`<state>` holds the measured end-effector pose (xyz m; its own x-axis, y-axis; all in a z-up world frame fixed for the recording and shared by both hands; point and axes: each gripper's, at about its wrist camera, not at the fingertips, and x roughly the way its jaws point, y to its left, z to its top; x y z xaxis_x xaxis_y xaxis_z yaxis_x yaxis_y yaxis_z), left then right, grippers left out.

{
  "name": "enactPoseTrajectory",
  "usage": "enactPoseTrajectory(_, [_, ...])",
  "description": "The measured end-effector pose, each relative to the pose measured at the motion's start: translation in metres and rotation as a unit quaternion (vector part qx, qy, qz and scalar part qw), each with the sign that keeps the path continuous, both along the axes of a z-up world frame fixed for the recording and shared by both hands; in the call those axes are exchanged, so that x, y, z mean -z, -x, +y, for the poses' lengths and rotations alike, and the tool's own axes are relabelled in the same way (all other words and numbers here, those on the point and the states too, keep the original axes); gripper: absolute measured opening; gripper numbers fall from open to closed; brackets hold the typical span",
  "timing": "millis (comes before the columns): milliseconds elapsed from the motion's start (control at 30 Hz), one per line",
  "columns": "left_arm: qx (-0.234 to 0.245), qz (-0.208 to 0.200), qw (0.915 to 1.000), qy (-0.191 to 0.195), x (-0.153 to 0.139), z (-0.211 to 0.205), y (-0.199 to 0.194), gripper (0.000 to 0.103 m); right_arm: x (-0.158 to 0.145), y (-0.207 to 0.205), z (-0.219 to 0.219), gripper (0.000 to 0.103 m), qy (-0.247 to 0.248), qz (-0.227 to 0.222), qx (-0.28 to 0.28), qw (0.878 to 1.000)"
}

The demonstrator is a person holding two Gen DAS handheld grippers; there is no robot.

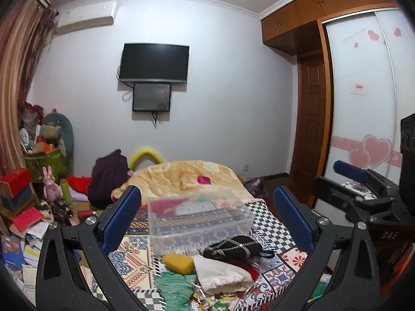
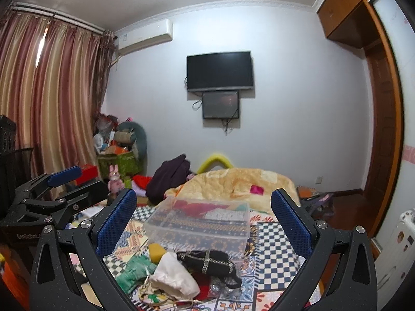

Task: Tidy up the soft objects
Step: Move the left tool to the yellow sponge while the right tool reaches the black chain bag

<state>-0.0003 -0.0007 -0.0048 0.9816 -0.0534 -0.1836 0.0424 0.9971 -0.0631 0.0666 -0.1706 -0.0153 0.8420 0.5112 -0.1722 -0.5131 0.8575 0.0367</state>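
The left gripper (image 1: 207, 215) is held level, pointing forward, its blue-padded fingers (image 1: 122, 215) spread wide with nothing between them. The right gripper (image 2: 205, 217) sits just beside it at about the same height, also pointing forward, fingers (image 2: 291, 223) wide apart and holding nothing. Each gripper shows at the edge of the other's view.

A dark wall-mounted television (image 1: 154, 62) hangs above a smaller framed screen (image 1: 151, 97). An air conditioner (image 1: 85, 16) sits beside striped curtains (image 2: 49, 90). A wooden wardrobe (image 1: 321, 7) with heart-decorated sliding doors (image 1: 363, 90) stands near a brown door (image 1: 310, 119).
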Motion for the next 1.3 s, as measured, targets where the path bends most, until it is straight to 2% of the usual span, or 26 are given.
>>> enactPoseTrajectory(200, [0.001,0.040,0.9990,0.018,0.019,0.009,-0.017,0.103,0.020,-0.017,0.002,0.103,0.010,0.034,-0.003,0.999])
enactPoseTrajectory(467, [-0.012,0.117,0.9924,0.037,0.066,0.024,-0.048,0.103,0.066,-0.053,0.003,0.103,0.031,0.121,-0.007,0.992])
enactPoseTrajectory(600, [-0.020,0.162,0.9860,0.036,0.094,0.030,-0.064,0.089,0.090,-0.069,0.007,0.102,0.044,0.162,-0.011,0.986])
enactPoseTrajectory(700, [-0.027,0.191,0.9804,0.042,0.112,0.038,-0.075,0.086,0.105,-0.079,0.010,0.095,0.051,0.193,-0.018,0.980])
enactPoseTrajectory(800, [-0.026,0.219,0.9740,0.051,0.132,0.044,-0.088,0.085,0.119,-0.088,0.014,0.092,0.063,0.221,-0.031,0.973])
enactPoseTrajectory(867, [-0.004,0.240,0.9686,0.064,0.143,0.048,-0.096,0.085,0.125,-0.092,0.018,0.092,0.071,0.232,-0.037,0.969])
enactPoseTrajectory(967, [-0.001,0.262,0.9623,0.071,0.156,0.050,-0.106,0.085,0.133,-0.097,0.024,0.089,0.080,0.245,-0.043,0.965])
enactPoseTrajectory(1233, [-0.011,0.279,0.9571,0.078,0.165,0.054,-0.129,0.077,0.141,-0.116,0.039,0.079,0.088,0.255,-0.045,0.962])
enactPoseTrajectory(1300, [-0.009,0.285,0.9553,0.077,0.168,0.052,-0.134,0.071,0.141,-0.117,0.038,0.073,0.084,0.255,-0.045,0.962])
